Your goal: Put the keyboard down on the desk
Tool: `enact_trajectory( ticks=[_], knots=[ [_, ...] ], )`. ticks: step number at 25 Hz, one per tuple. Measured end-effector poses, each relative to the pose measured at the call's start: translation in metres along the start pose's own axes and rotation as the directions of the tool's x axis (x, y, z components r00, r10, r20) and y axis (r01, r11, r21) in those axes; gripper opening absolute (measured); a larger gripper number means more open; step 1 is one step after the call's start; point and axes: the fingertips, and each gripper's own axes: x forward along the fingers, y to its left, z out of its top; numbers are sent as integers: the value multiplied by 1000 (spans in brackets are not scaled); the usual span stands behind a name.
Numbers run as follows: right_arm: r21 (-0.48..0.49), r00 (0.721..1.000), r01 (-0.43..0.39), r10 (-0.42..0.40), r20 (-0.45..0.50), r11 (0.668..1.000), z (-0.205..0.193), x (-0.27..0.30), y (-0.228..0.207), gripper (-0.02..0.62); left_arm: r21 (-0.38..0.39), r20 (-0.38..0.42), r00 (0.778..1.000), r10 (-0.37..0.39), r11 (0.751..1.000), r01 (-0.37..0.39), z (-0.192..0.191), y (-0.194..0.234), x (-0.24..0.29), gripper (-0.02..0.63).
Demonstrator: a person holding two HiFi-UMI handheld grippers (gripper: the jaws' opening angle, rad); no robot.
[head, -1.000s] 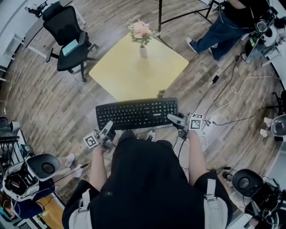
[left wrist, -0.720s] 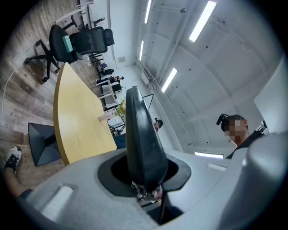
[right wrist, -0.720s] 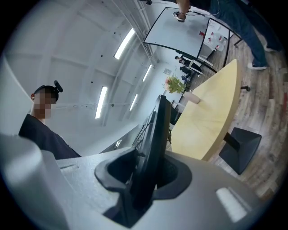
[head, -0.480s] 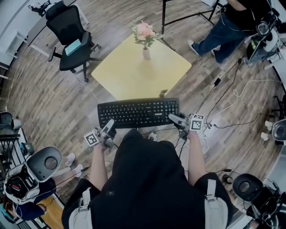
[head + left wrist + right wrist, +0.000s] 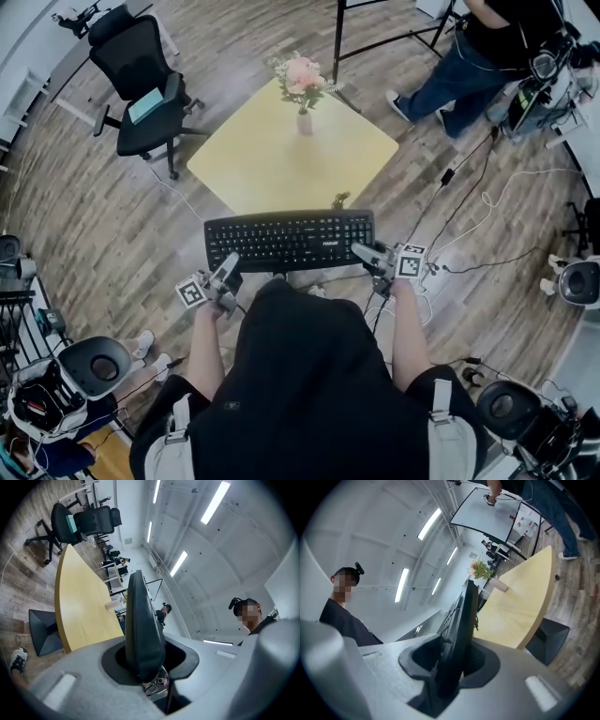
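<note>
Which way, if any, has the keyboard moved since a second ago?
Yes, slightly. The keyboard has come forward, toward the desk: the gap to the vase is shorter.

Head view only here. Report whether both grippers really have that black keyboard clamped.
Observer: The left gripper view shows the left gripper with its jaws closed on one end of the black full-size keyboard, seen edge-on.
Operator: Now the right one.
Observer: Same there: the right gripper pinches the other end between its jaws.
Operator: Tell me if it's down on the desk.
Observer: It looks not yet. The right gripper view shows the keyboard held up, with the top of the square yellow wooden desk off to one side.
</note>
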Motion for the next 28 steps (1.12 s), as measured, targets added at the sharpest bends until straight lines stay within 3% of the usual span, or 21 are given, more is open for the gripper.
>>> enact_trajectory(
  ticks=[28],
  knots=[
    [127, 987, 153, -158, 34, 980, 53, 101, -74, 126, -97, -124, 991, 53, 993, -65, 126, 109, 53, 89]
  ],
)
